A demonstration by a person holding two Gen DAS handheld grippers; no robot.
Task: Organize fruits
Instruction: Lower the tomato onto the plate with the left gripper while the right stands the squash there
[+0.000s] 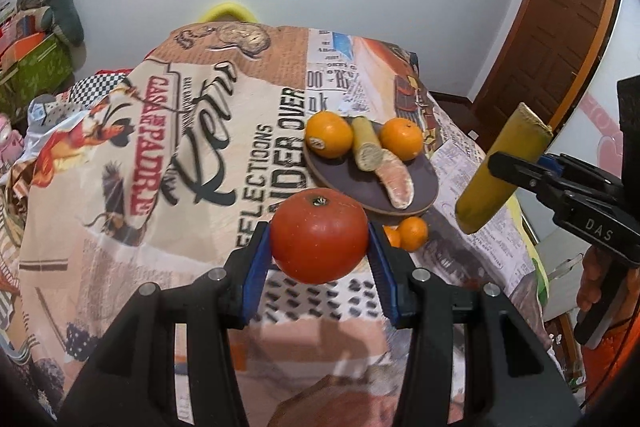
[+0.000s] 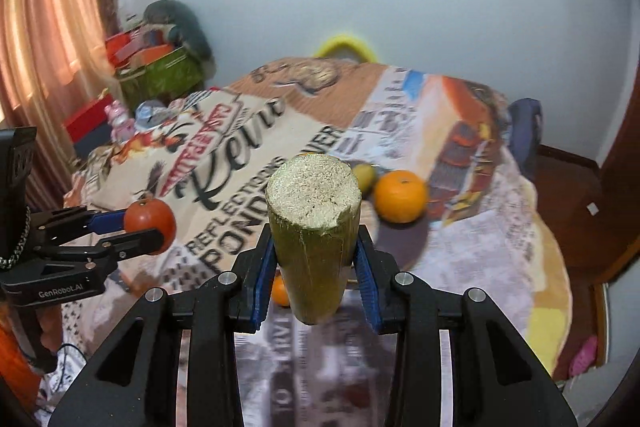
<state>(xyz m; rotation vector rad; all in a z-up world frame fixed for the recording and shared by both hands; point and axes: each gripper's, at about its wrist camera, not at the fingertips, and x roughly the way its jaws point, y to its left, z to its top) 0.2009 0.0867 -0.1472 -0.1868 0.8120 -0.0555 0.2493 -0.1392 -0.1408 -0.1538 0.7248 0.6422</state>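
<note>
My left gripper (image 1: 319, 239) is shut on a red tomato (image 1: 319, 235) and holds it above the printed cloth, just in front of a dark round plate (image 1: 420, 183). The plate holds two oranges (image 1: 329, 134), a cut yellow-green stalk piece (image 1: 366, 143) and a peeled citrus segment (image 1: 396, 183). My right gripper (image 2: 314, 255) is shut on another yellow-green stalk piece (image 2: 314, 227), held upright in the air to the right of the plate; it also shows in the left wrist view (image 1: 500, 171). Two small oranges (image 1: 412, 233) lie on the cloth beside the plate.
The table wears a printed cloth (image 1: 160, 155) with lettering. A green box with clutter (image 2: 160, 71) stands at the far left by a curtain. A wooden door (image 1: 568, 27) is at the right. A yellow chair back (image 2: 344, 47) shows behind the table.
</note>
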